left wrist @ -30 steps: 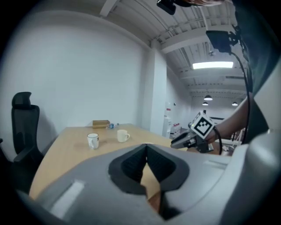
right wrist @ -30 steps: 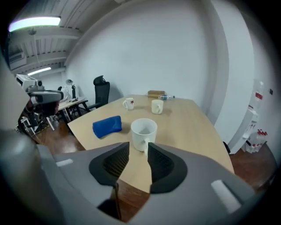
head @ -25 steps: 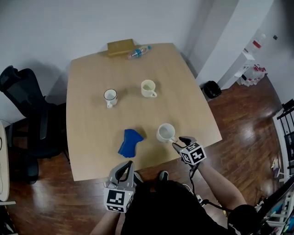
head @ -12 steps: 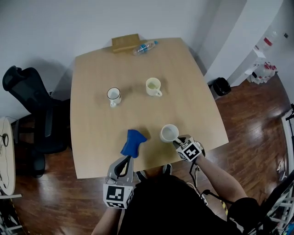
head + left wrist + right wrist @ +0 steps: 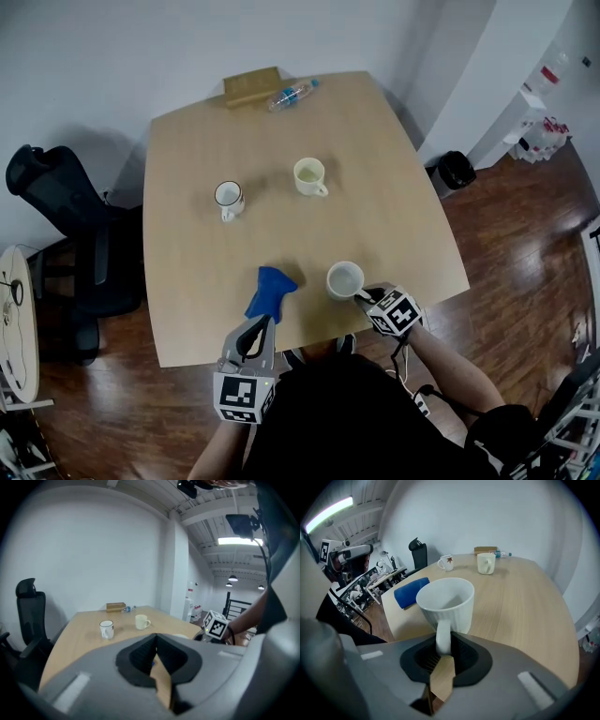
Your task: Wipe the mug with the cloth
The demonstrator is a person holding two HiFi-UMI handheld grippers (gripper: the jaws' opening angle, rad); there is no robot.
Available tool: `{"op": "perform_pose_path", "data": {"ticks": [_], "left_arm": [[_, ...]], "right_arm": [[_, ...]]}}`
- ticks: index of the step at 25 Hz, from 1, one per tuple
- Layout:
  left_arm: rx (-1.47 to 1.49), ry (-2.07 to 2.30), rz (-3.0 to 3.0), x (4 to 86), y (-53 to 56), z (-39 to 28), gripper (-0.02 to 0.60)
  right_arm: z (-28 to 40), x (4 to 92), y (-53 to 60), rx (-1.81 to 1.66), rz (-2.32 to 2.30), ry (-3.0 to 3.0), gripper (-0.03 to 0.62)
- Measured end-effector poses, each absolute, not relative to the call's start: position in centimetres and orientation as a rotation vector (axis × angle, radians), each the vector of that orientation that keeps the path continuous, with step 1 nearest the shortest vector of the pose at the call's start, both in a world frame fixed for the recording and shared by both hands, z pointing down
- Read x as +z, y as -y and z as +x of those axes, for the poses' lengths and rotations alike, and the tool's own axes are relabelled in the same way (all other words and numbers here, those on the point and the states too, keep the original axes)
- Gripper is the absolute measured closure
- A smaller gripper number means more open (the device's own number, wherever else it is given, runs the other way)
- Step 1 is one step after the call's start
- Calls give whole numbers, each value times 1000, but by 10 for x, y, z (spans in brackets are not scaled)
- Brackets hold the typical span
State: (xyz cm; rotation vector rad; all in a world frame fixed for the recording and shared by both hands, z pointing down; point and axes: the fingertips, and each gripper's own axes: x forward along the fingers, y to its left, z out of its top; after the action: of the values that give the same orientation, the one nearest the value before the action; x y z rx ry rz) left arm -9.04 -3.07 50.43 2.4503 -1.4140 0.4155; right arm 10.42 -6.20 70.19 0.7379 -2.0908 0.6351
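Observation:
A white ribbed mug (image 5: 344, 278) stands near the table's front edge, handle toward me. My right gripper (image 5: 362, 295) has just been closing, and its pads now grip the mug's handle (image 5: 442, 638) from both sides. In the right gripper view the mug (image 5: 446, 603) fills the middle, still resting on the table. A blue cloth (image 5: 267, 291) lies crumpled to the mug's left, also visible as the cloth (image 5: 410, 591) beyond the mug. My left gripper (image 5: 259, 324) is shut and empty at the table's edge, just short of the cloth; its jaws (image 5: 156, 644) meet with nothing between them.
Farther back stand a white mug with a dark rim (image 5: 227, 197) and a cream mug (image 5: 307, 175). A plastic bottle (image 5: 289, 94) and a wooden box (image 5: 251, 86) lie at the far edge. A black office chair (image 5: 56, 216) is at the table's left, a dark bin (image 5: 457, 171) at the right.
The right gripper's jaws have closed onto the mug's handle and the gripper has dipped. The left gripper has edged forward toward the blue cloth.

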Motion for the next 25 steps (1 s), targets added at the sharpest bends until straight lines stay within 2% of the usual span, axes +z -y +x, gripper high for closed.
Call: {"op": "perform_pose_path", "data": {"ticks": [8, 15, 20, 21, 22, 23, 25], "left_arm": [[423, 1426, 2467, 509, 38, -88, 578], [506, 1419, 2372, 543, 46, -102, 578], [745, 1370, 2331, 597, 60, -112, 578], [833, 1342, 2327, 614, 64, -112, 546], [918, 1309, 2315, 630, 67, -110, 442], [991, 1284, 2297, 645, 71, -109, 371], [1093, 1270, 2249, 670, 81, -109, 311]], "right_arm": [[104, 689, 64, 624, 765, 2166, 554], [96, 612, 84, 704, 901, 2434, 556], [92, 574, 93, 784, 899, 2520, 556], [90, 568, 94, 801, 897, 2534, 556], [89, 563, 94, 818, 894, 2549, 556], [87, 558, 95, 835, 891, 2562, 556], [83, 549, 95, 866, 882, 2584, 556]]}}
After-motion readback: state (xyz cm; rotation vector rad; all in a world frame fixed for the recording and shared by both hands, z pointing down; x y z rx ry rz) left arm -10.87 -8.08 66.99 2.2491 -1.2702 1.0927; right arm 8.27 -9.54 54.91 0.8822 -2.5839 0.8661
